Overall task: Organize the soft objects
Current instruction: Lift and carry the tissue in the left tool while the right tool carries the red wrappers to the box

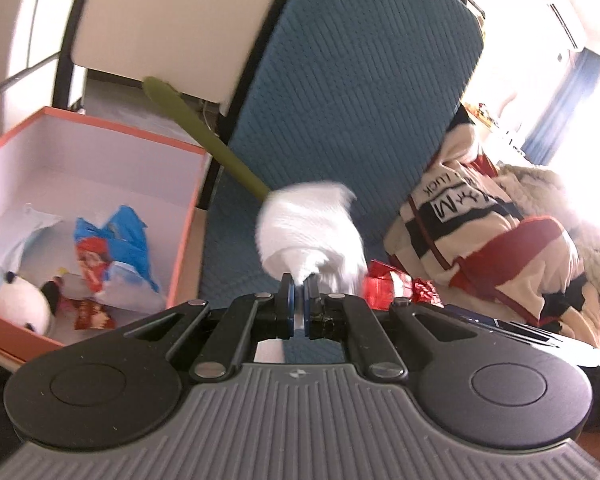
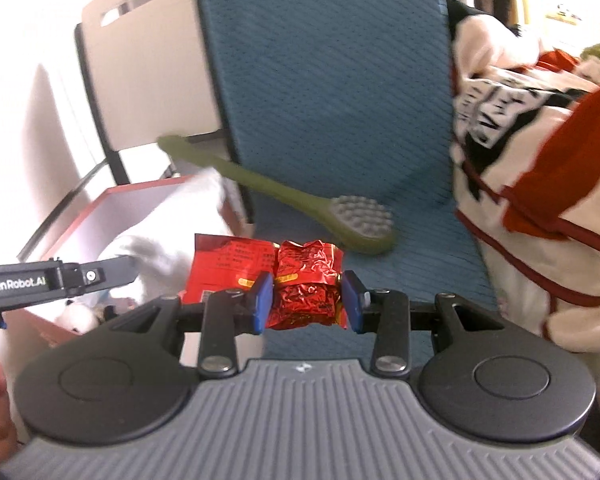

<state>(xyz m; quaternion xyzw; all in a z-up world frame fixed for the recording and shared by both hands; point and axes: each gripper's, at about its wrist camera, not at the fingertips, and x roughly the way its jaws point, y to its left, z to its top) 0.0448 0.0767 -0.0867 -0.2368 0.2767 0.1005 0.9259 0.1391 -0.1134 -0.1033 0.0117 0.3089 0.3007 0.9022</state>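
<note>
Left gripper (image 1: 299, 284): pinched fully shut on a fold of a white cloth (image 1: 308, 228), the rest bunched loose above the pads, over the blue seat (image 1: 360, 80) and just beside the orange box (image 1: 100, 124).

Right gripper (image 2: 306, 300): partly open, both blue pads pressed against the sides of a crumpled red foil packet (image 2: 304, 280), held clear of the seat.

Handling, as a judgement: cloth very light and limp, no shape of its own, likely to swing and trail, so safest held by a thick fold and lowered well inside the box wall before letting go. Packet light too, but slick and crinkly, soft filling under the foil; best squeezed across the fat middle as now, not by the thin sealed edge, which could slide out.

In the box already: a panda toy (image 1: 20, 304) and a blue wrapper (image 1: 116, 248), with bare floor left between them.

Surface: ribbed blue upholstery, padded, grippy enough to keep things from sliding. On it a green brush (image 2: 300, 204) lying aslant, handle toward the box, and a striped garment (image 1: 480, 232) heaped at the right.

Room: pale furniture behind the seat, strong window glare at far right, details there washed out.
</note>
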